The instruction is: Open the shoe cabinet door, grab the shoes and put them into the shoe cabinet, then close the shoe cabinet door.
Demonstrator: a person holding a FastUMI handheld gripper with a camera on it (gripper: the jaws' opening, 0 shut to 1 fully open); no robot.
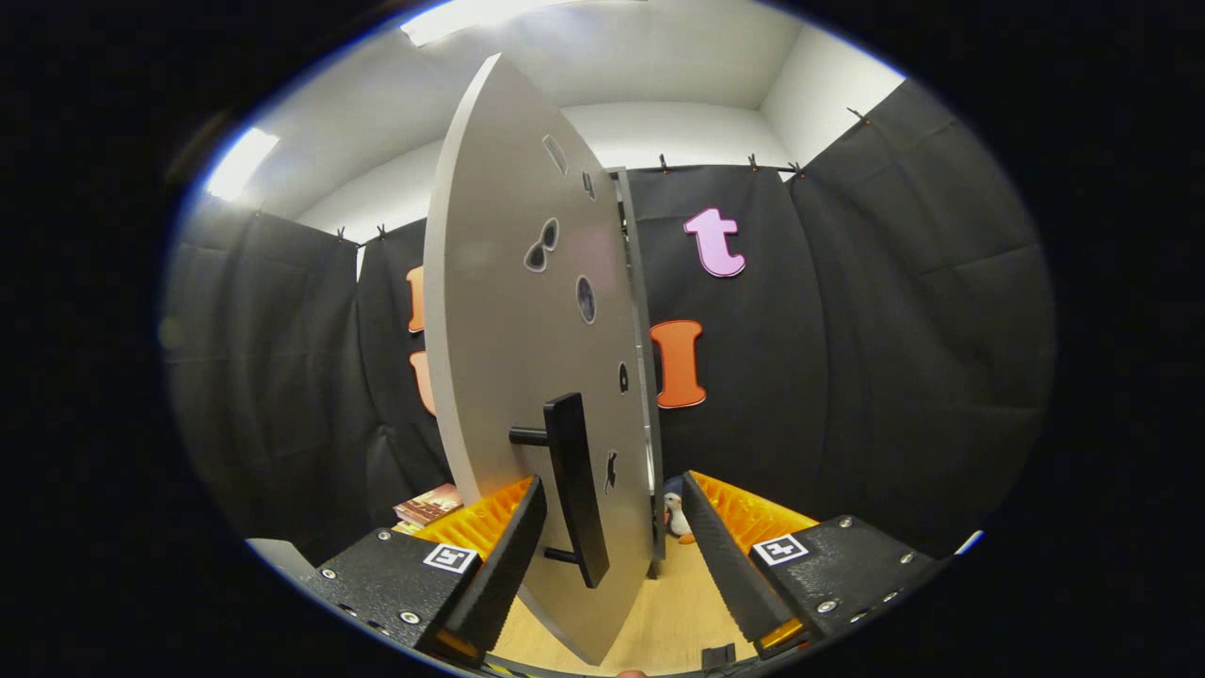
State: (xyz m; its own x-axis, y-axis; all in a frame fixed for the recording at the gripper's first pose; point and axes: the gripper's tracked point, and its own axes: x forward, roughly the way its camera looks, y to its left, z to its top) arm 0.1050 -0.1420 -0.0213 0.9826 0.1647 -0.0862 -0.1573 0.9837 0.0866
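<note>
— Grey flat cabinet door [508, 311], swung out edge-on, standing between the fingers of the gripper [612, 527]?
— Yes, with its black bar handle [574, 490] just beside the left finger [504, 556]. Fingers spread wide, gripping nothing. Small penguin toy [674, 516] on the wooden floor [673, 612] beyond.

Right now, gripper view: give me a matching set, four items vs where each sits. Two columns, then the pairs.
Things:
1. door handle
2. cabinet door
3. penguin toy
4. book

Places:
A. on the floor beyond the fingers, just past the door's edge
B. edge-on, swung open, passing between the fingers
C. lying beyond the left finger, beside the door
D. between the open fingers, close to the left one

Pairs: 1-D, 2-B, 3-A, 4-C

The gripper is open; whether the left finger touches the handle I cannot tell.
</note>
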